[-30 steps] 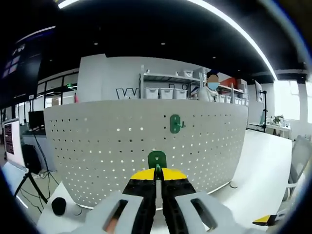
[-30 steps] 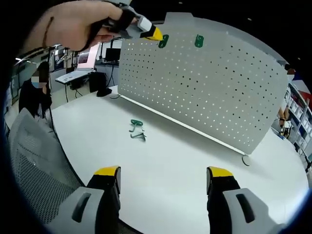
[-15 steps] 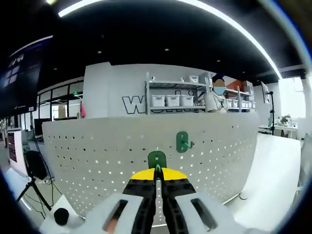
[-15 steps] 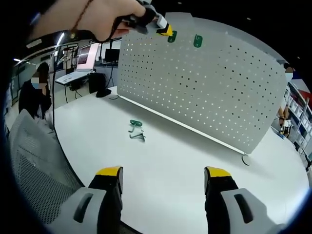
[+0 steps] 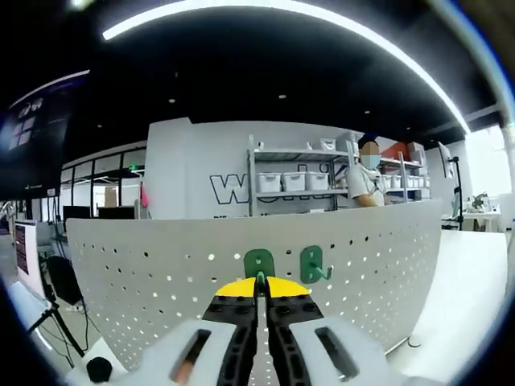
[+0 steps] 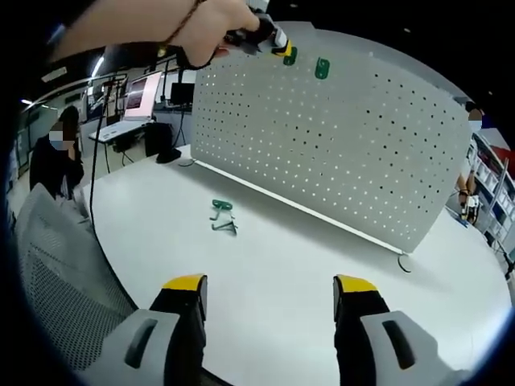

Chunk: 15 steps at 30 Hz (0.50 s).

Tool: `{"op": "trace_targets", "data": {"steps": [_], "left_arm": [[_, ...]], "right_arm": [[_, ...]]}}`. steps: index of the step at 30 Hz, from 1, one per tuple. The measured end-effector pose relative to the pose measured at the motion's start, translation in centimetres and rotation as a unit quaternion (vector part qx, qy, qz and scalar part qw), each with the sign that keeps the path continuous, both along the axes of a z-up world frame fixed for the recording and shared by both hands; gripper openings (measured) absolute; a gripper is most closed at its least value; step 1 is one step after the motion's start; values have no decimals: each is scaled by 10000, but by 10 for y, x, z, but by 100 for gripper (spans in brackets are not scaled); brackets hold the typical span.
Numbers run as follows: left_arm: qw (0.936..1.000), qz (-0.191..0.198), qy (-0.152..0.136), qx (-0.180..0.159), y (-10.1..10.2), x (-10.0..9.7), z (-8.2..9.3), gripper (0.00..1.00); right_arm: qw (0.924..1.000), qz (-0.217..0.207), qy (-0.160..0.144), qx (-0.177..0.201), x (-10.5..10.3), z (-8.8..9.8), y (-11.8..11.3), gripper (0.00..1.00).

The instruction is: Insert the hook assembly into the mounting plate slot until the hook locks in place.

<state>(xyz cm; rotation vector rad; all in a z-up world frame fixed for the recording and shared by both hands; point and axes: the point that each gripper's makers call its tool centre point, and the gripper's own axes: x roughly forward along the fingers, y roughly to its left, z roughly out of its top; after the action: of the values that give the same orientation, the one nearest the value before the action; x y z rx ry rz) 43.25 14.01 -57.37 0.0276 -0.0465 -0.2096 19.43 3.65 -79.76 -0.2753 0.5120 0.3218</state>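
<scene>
In the left gripper view, the left gripper has its yellow-tipped jaws pressed together on a small green plastic hook, which stands up from between the tips. This held hook is close in front of the upper part of the white perforated metal mounting plate, near its top edge. Just beside it, a second green plastic hook already hangs on the plate, with its prong pointing outward.

In the right gripper view, the right gripper is low over the white counter, and its jaws are wide apart with nothing between them. The mounting plate stands upright on the counter. Near its top edge the mounted hook is seen, and next to it the left gripper, held by a person's hand, brings the other hook to the plate. I cannot tell if this hook touches the plate. Two more green hook pieces lie on the counter in front of the plate.
</scene>
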Motion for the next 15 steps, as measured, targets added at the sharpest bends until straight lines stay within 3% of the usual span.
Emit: {"op": "trace_targets", "data": {"steps": [15], "left_arm": [[9998,85,-110,125,-6,14,2,1]], "right_arm": [[10000,-12,53,-4,-1,-2,-1,60]]}}
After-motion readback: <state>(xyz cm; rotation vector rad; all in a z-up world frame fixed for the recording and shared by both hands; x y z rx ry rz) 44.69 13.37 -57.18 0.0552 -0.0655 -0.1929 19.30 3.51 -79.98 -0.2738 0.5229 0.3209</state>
